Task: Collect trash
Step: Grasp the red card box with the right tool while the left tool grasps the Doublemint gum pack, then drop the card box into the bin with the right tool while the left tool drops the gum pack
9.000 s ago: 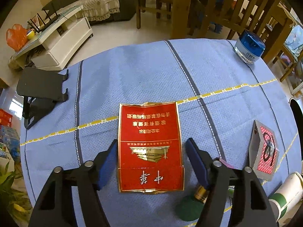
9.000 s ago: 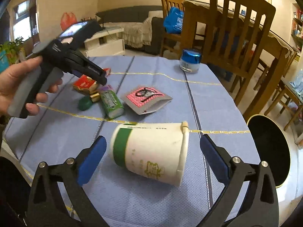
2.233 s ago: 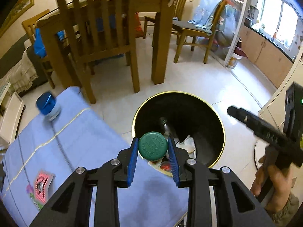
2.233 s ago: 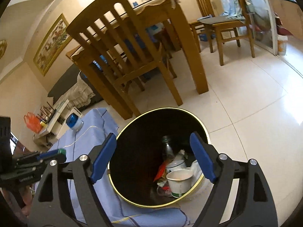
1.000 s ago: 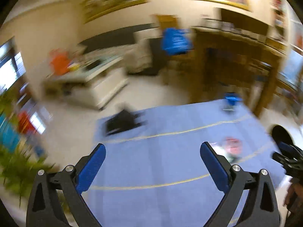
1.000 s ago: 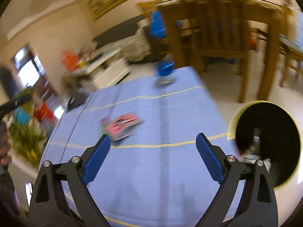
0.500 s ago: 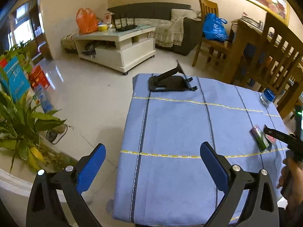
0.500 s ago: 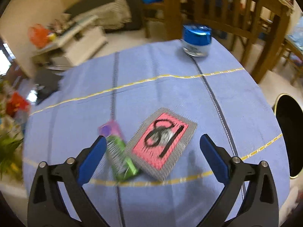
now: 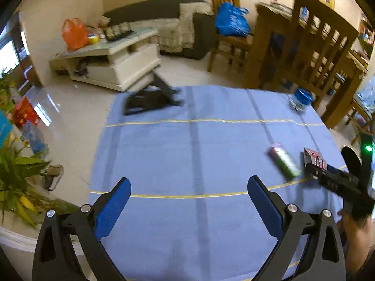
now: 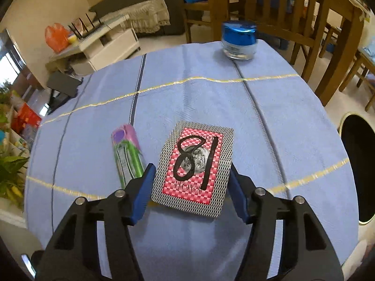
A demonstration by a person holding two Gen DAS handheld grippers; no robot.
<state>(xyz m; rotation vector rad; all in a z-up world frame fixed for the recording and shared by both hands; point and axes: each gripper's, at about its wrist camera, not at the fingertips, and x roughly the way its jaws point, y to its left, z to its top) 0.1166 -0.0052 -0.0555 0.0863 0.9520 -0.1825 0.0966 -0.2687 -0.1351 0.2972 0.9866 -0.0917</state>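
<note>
The right tongs (image 10: 191, 189) straddle the near end of the pink card pack (image 10: 195, 167) lying flat on the table (image 10: 269, 117), pads just beside its two long edges but not visibly pressing. A green wrapper (image 10: 127, 154) lies just left of the pack, and the black bin (image 10: 358, 164) stands off the table's right edge. The left tongs (image 9: 188, 205) hang wide open and empty over bare blue cloth near the table's front edge.

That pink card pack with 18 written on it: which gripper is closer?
Right. The right gripper straddles the pink card pack, a finger on each side. The left gripper hangs open over bare tablecloth, well away.
</note>
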